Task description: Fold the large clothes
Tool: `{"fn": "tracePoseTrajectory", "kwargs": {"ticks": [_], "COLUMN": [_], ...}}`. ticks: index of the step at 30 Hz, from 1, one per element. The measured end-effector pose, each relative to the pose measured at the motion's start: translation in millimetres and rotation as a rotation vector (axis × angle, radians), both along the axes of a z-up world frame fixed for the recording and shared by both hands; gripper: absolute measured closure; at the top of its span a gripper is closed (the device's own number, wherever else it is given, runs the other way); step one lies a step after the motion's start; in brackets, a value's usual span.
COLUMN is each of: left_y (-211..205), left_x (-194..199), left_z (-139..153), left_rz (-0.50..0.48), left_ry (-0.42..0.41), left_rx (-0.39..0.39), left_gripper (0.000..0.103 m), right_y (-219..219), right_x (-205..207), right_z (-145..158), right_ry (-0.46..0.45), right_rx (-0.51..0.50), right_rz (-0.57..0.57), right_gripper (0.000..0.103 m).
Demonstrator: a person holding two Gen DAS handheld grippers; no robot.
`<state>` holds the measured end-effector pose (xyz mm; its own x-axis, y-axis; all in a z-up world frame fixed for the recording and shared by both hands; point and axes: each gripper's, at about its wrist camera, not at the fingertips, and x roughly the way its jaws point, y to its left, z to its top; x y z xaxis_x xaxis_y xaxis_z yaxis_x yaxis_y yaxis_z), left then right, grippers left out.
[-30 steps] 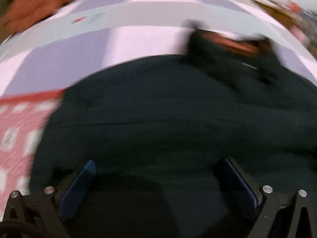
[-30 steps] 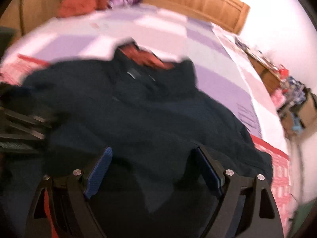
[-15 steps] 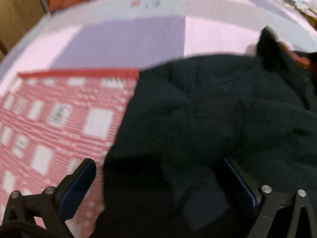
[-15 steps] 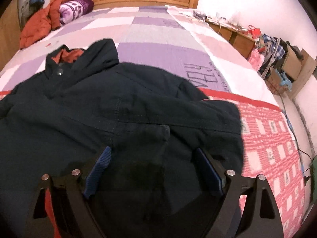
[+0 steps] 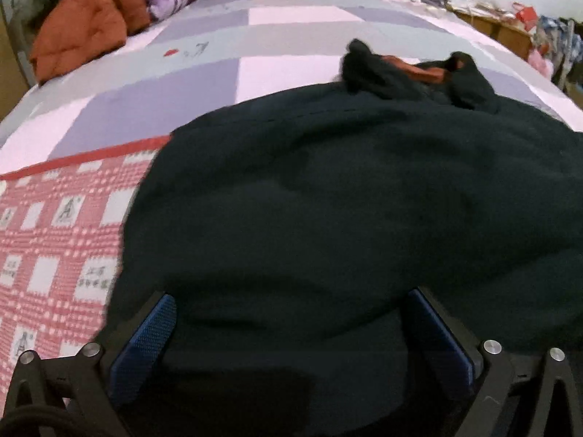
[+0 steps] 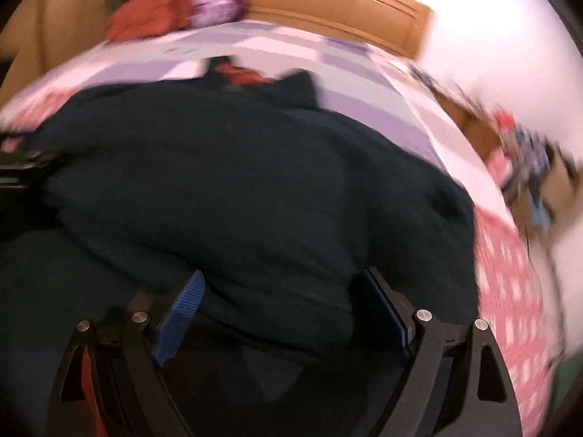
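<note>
The big dark coat (image 5: 346, 200) lies spread on the bed (image 5: 291, 36). It looks thick, soft and floppy. Both claws, left (image 5: 288, 331) and right (image 6: 284, 309), gape wide, holding nothing. Best pinch its bottom edge.

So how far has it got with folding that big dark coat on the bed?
Early on, by the look of it. The dark coat lies spread across the bed, collar at the far end, bunched rather than a neat packet. In hand: both the left gripper and right gripper sit open over the near hem, gripping nothing. Left: most of the folding.
</note>
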<state>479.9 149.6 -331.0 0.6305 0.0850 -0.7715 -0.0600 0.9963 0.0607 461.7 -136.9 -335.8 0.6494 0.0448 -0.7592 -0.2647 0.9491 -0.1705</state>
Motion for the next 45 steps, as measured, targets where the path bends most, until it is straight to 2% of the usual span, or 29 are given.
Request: {"fn": "tracePoseTrajectory", "kwargs": {"ticks": [1,2,4,7,10,13,14,15,16,17,19,20,21,22,24,25,27,32,36,39,41,45], "left_y": [2.7,5.8,9.0,6.1,-11.5,-35.0,-34.3,-26.7,-15.3,-2.4,19.7,31.2,37.1,39.7,37.4,34.9,26.0,-10.6,-6.3,-0.3,1.9,10.4], "left_x": [-2.2,-6.5,-17.0,-42.0,-79.1,-112.7,-123.1,-131.9,-138.1,-142.8,-154.5,-162.1,-168.4,-176.0,-191.4,-200.5,-220.6,-275.4,-318.4,-346.8,-358.2,-387.2], "left_z": [0.5,4.1,9.7,10.5,4.1,-28.1,-37.8,-40.8,-41.5,-40.5,-38.7,-38.7,-38.4,-36.9,-34.9,-34.6,-31.7,-23.7,-24.3,-21.9,-19.6,-11.2], "left_rz": [-0.002,-0.001,0.016,0.008,-0.028,-0.05,-0.037,-0.013,0.027,0.075,0.158,0.179,0.193,0.202,0.211,0.216,0.219,0.195,0.271,0.325,0.344,0.353], "left_ry": [-0.001,-0.004,0.001,0.022,0.068,0.192,0.209,0.201,0.201,0.208,0.226,0.234,0.243,0.248,0.269,0.276,0.274,0.249,0.261,0.254,0.245,0.225], "left_rx": [0.014,0.019,0.004,-0.044,-0.072,-0.01,-0.005,-0.033,-0.061,-0.077,-0.041,-0.058,-0.056,-0.03,0.01,0.005,-0.015,0.035,0.021,0.007,0.015,0.06], "left_gripper": [0.0,0.0,0.0,0.0,0.0,0.0,0.0,0.0,0.0,0.0,0.0,0.0,0.0,0.0,0.0,0.0,0.0,0.0,0.0,0.0,0.0,0.0], "right_y": [-8.7,-23.7,-49.1,-45.4,-22.6,17.5,23.9,21.3,13.1,-7.1,-48.7,-75.3,-96.7,-108.1,-117.5,-115.6,-100.3,-66.2,-92.0,-90.1,-92.6,-102.6], "right_x": [1.2,5.3,7.1,-19.8,-62.5,-106.3,-117.3,-127.4,-130.7,-131.9,-134.0,-138.0,-143.9,-149.7,-158.9,-165.2,-179.0,-225.7,-258.3,-285.0,-308.6,-354.0], "right_z": [-0.4,-2.0,4.2,21.2,19.6,-0.2,-7.4,-11.4,-12.5,-13.9,-16.1,-16.2,-14.4,-14.1,-8.5,-5.0,0.7,-8.5,-3.9,-5.8,-8.1,-11.1], "right_ry": [0.005,0.043,0.095,0.051,0.078,0.163,0.182,0.182,0.182,0.198,0.215,0.222,0.226,0.232,0.231,0.224,0.206,0.202,0.189,0.221,0.237,0.261], "right_rx": [-0.032,-0.003,0.138,0.058,0.074,0.006,-0.021,-0.023,-0.005,0.019,0.011,0.02,0.049,0.02,0.042,0.033,0.044,0.025,0.102,0.03,0.041,0.062], "right_rz": [-0.027,-0.061,-0.095,-0.103,-0.026,0.111,0.13,0.128,0.113,0.049,-0.102,-0.172,-0.21,-0.244,-0.238,-0.232,-0.152,0.022,-0.001,0.029,0.047,0.004], "right_gripper": [0.015,0.014,0.014,0.014,0.014,0.014,0.014,0.014,0.014,0.014,0.014,0.014,0.014,0.014,0.014,0.014,0.014,0.014,0.014,0.014,0.014,0.014]}}
